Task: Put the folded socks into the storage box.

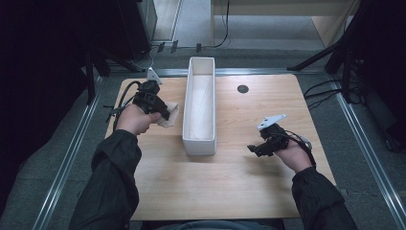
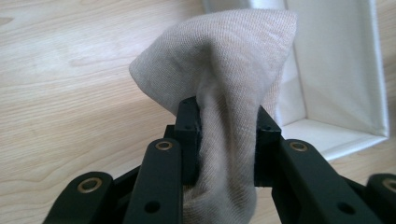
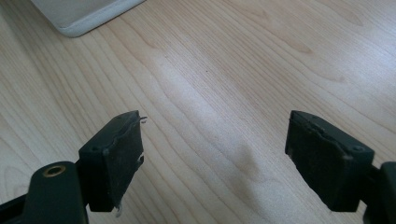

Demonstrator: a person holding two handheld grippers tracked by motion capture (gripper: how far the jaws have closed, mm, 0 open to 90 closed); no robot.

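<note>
**Cloth in the left tool, bin beside it**

High view: the left tool [image 1: 160,112], left of centre in the frame, holds a beige cloth [image 1: 171,115] just beside the long white bin [image 1: 199,140] that runs up the middle of the desk [image 1: 230,187]. The right tool [image 1: 256,148], at right of centre, hangs over bare wood, well apart from the bin.

Left gripper view: the jaws are clamped on the cloth [image 2: 219,84], which bunches up above them at centre; the bin's open inside [image 2: 336,70] lies at upper right. The step in hand looks like carrying the cloth to the bin; the next move likely calls for a short shift over the rim before release.

Right gripper view: the jaws stand wide apart, nothing between them; a bin corner [image 3: 84,16] shows at upper left.

Count: one cloth, one bin, two tools.
</note>
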